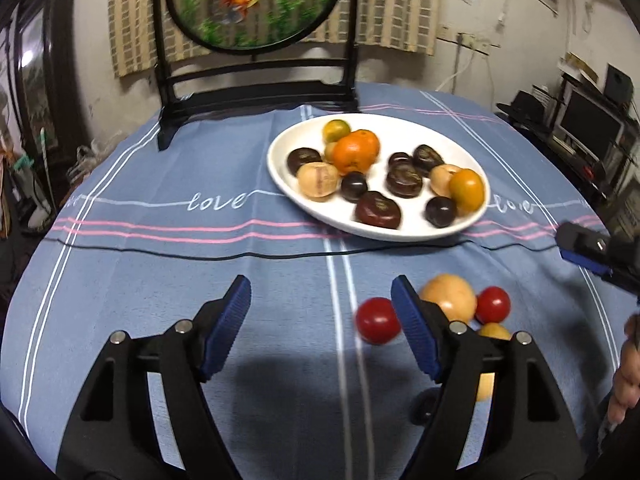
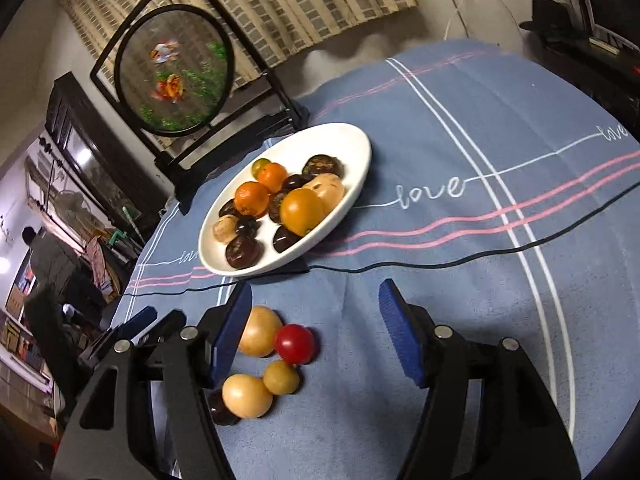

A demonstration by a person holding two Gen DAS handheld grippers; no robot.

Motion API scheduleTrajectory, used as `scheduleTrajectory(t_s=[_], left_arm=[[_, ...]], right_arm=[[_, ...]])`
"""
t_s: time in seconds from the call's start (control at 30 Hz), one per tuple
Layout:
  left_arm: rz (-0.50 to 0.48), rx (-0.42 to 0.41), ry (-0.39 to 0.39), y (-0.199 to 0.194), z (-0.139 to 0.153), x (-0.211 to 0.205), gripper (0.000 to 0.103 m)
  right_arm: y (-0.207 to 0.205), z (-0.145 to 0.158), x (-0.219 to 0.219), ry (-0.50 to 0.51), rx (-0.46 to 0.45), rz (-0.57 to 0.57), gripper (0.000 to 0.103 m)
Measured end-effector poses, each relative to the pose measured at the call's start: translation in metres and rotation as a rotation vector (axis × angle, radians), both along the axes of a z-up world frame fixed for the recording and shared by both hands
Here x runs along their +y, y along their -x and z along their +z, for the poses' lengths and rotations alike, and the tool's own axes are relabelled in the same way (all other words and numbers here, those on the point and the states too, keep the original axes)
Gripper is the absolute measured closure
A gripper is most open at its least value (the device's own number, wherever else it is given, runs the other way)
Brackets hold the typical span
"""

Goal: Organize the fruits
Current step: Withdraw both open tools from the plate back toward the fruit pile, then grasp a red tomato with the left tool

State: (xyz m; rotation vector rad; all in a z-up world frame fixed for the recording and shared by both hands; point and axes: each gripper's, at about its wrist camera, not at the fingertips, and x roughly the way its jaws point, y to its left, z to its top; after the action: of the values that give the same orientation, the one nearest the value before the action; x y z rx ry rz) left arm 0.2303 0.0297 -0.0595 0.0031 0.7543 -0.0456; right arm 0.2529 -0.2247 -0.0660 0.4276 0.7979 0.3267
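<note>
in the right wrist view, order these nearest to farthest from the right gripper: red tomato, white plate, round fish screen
1. red tomato, on the cloth just ahead of the right gripper, toward its left finger
2. white plate, mid-table
3. round fish screen, at the table's far edge

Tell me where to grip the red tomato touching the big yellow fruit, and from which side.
Grip the red tomato across its round middle, coming from above and the open cloth side on the right in the right wrist view. The big yellow fruit touches its left and a small yellow fruit sits just below, so a finger would likely bump there.
</note>
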Motion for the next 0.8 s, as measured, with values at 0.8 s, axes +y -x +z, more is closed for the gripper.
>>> scheduleTrajectory(t_s=[0.8], left_arm=[[-0.105, 0.077, -0.065, -0.005, -0.028, -0.023, 0.048]], right_arm=[[-0.001, -0.003, 0.001, 0.013, 0.027, 0.004, 0.033]])
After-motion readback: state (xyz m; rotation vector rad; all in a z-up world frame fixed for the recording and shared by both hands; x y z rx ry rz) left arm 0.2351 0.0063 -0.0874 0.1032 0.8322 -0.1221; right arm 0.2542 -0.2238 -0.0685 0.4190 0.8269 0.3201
